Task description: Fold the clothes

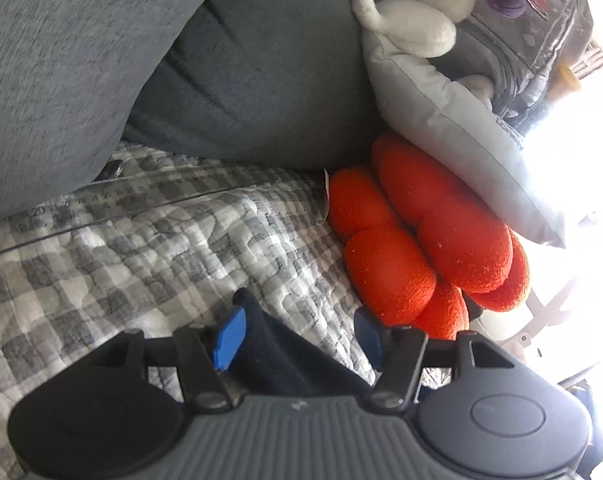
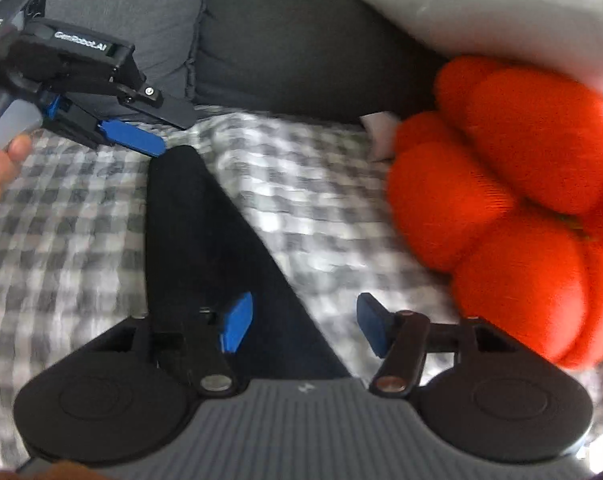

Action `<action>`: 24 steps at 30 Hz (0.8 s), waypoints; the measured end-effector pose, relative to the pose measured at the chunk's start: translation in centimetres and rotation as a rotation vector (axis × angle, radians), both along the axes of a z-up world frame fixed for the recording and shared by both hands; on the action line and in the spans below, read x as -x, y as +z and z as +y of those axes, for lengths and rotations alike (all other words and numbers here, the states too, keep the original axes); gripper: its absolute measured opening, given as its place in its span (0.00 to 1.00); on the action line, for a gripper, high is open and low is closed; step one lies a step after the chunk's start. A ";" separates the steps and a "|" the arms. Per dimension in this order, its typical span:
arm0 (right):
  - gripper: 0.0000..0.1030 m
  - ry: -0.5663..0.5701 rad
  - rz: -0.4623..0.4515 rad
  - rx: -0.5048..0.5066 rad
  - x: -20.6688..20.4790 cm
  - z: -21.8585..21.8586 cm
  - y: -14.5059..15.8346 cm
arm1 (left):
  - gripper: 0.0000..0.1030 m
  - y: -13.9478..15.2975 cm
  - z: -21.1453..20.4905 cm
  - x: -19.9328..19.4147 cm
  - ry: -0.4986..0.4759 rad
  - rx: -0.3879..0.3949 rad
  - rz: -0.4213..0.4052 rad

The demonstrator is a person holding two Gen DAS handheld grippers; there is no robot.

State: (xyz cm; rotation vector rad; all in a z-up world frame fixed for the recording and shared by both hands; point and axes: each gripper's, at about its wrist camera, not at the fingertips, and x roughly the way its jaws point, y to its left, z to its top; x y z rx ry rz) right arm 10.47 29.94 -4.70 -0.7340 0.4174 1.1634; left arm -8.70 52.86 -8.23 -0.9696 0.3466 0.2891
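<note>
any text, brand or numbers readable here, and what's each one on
"GenRobot.AI": white letters on top of the left gripper, seen from the right wrist.
"20": among faint printed characters on the checked quilt; the rest is too blurred to read.
Dark lettering on the grey pillow edge: unreadable.
</note>
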 end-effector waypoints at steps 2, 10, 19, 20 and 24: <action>0.13 -0.007 -0.014 -0.026 0.0 0.3 0.5 | 0.60 -0.2 0.2 0.1 0.001 0.008 -0.003; 0.04 -0.037 -0.072 -0.128 0.0 1.5 2.5 | 0.68 -0.1 0.3 0.1 -0.005 0.011 -0.028; 0.14 -0.187 -0.120 -0.028 -1.8 2.8 -0.7 | 0.71 -0.7 -0.7 -1.4 -0.046 -0.046 0.017; 0.15 -0.184 -0.102 -0.061 -1.6 2.1 0.0 | 0.72 -0.7 -0.9 -1.5 -0.051 -0.049 0.019; 0.16 -0.096 -0.019 -0.133 -0.1 -0.2 1.9 | 0.72 -0.8 -1.2 -1.8 -0.056 -0.050 0.018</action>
